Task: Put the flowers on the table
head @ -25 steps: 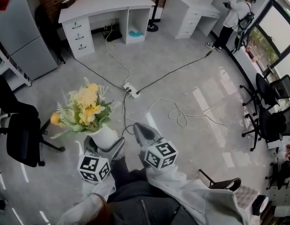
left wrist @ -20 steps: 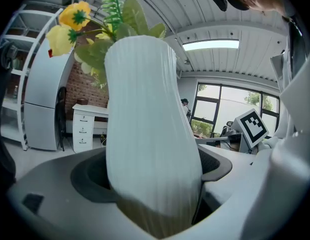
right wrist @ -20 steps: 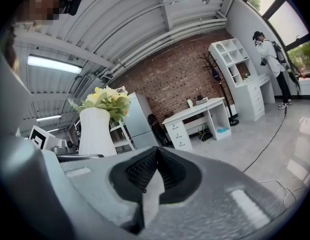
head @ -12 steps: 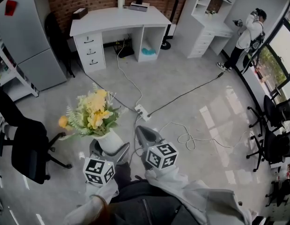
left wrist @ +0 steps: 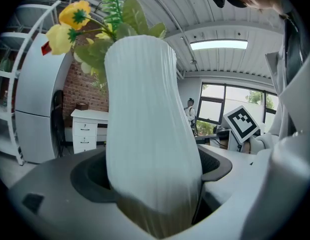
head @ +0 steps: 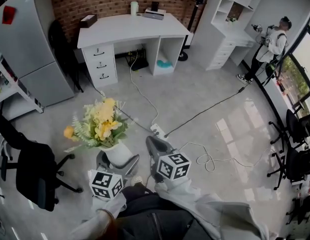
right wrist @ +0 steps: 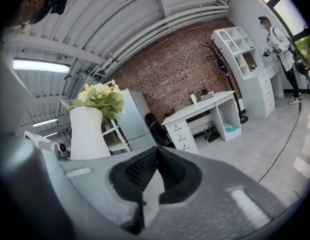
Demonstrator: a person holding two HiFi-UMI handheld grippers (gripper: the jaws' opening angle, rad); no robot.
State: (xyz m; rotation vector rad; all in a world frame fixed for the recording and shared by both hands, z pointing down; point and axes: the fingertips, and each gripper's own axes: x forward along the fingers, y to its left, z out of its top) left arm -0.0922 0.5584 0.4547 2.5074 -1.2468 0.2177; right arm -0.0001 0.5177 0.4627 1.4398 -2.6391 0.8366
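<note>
A white ribbed vase (head: 117, 154) (left wrist: 147, 134) (right wrist: 88, 133) with yellow flowers (head: 100, 120) (left wrist: 69, 23) (right wrist: 100, 95) and green leaves is held upright above the floor. My left gripper (head: 118, 162) (left wrist: 155, 171) is shut on the vase's lower body, one jaw on each side of it. My right gripper (head: 153, 145) (right wrist: 156, 156) hovers just to the right of the vase, shut with nothing between its jaws. The white table (head: 125, 28) (right wrist: 205, 106), a desk with drawers, stands far ahead against the brick wall.
Cables and a power strip (head: 158, 130) lie across the floor ahead. A black office chair (head: 32, 176) stands at the left, a grey cabinet (head: 27, 44) beyond it. A person (head: 272, 44) stands by white shelving (head: 230, 19) at the far right. More chairs (head: 295, 149) line the right edge.
The view has moved forward toward the desk, which now sits lower and larger in the head view. The vase stays gripped in my left gripper; the right one keeps beside it.
</note>
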